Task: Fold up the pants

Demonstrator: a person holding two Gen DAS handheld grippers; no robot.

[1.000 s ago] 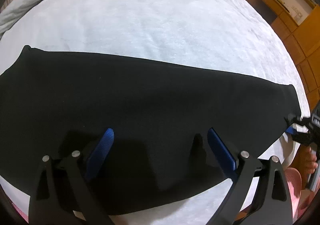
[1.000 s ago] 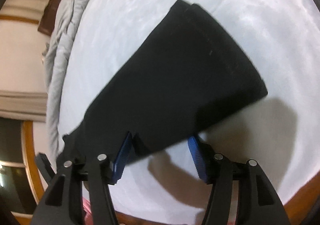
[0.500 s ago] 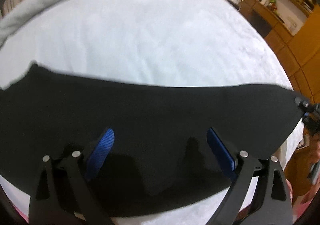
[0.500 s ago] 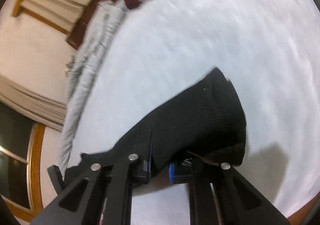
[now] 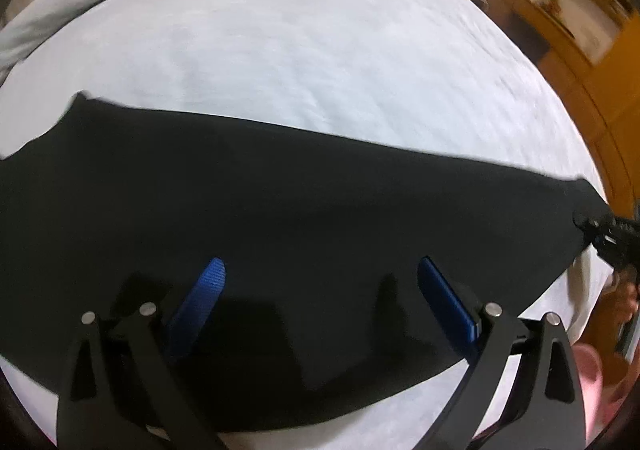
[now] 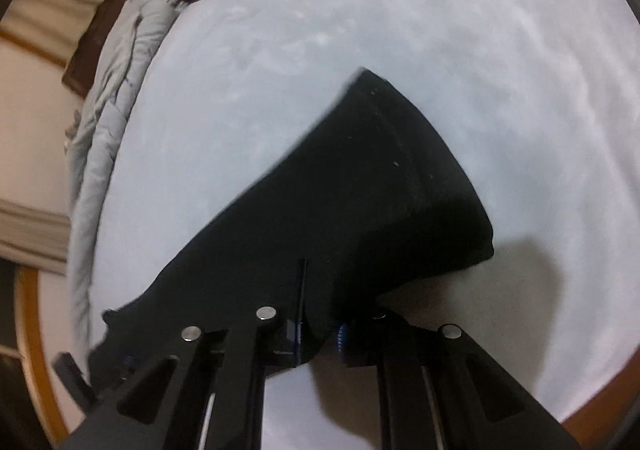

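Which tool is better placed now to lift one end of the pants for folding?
Right tool: it is shut on the black fabric pants' near edge. Left tool hangs open above them.

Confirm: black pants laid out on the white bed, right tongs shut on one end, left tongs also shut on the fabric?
Not quite. The left tongs are open: the left wrist view shows both blue pads spread wide over the black pants, gripping nothing. The rest holds: the pants lie on the white bed, and the right tongs are shut on one end.
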